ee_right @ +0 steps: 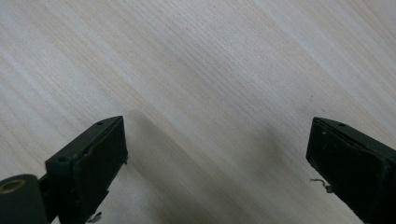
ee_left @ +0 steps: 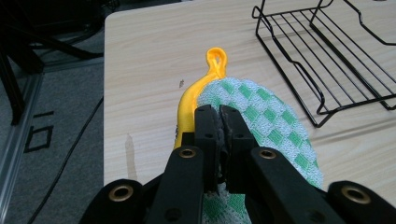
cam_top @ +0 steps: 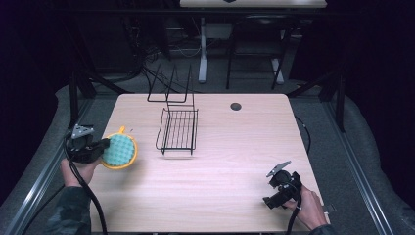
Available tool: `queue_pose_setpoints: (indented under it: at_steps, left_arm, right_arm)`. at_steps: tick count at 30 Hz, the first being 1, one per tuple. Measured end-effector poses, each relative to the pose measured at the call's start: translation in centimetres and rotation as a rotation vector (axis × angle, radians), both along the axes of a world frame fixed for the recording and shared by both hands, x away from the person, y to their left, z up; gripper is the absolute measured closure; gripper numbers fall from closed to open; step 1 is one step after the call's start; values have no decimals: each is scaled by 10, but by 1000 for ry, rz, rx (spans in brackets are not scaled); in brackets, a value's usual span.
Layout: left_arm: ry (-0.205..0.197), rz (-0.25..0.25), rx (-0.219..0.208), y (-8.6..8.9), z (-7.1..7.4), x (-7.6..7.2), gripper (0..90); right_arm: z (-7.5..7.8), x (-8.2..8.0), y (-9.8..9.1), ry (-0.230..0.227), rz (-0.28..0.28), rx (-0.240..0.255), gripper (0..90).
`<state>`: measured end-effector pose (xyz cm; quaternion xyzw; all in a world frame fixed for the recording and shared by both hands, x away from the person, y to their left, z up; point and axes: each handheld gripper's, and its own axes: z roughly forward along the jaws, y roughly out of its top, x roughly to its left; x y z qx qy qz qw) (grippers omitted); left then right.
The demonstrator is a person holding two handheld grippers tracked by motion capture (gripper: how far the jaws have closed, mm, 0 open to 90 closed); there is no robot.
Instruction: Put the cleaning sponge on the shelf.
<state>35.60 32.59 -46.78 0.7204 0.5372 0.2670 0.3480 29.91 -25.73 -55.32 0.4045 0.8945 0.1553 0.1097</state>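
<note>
A round green-and-white checked pot holder [cam_top: 119,150] with a yellow rim and hanging loop is held at the table's left edge. My left gripper [cam_top: 99,147] is shut on its near edge. In the left gripper view the jaws of my left gripper [ee_left: 221,116] pinch the pot holder [ee_left: 266,119], and its yellow loop [ee_left: 217,59] points away over the wood. My right gripper [cam_top: 272,195] hovers near the table's front right corner. In the right gripper view my right gripper [ee_right: 217,154] stands open over bare wood with nothing between its fingers.
A black wire rack [cam_top: 178,129] lies in the middle of the light wooden table [cam_top: 230,152], with a second wire frame [cam_top: 170,85] upright behind it. A dark round hole [cam_top: 236,106] sits near the far edge. Table legs and cables stand beyond.
</note>
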Motion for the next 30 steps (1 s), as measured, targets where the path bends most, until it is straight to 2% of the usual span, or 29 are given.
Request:
queue_pose_setpoints:
  at_steps: [9, 17, 24, 30]
  left_arm:
    - [-32, -8, -47, -1, 9, -2, 870]
    - [-46, -21, -65, -6, 14, -2, 870]
    - [-55, -41, -81, -13, 18, 1, 871]
    - [-66, -52, -88, -17, 22, 2, 871]
  right_arm:
    - [0, 0, 0, 0, -1, -3, 53]
    - [0, 1, -1, -10, -3, -2, 53]
    - [0, 0, 0, 10, 0, -2, 56]
    - [-1, 0, 0, 4, 1, -3, 56]
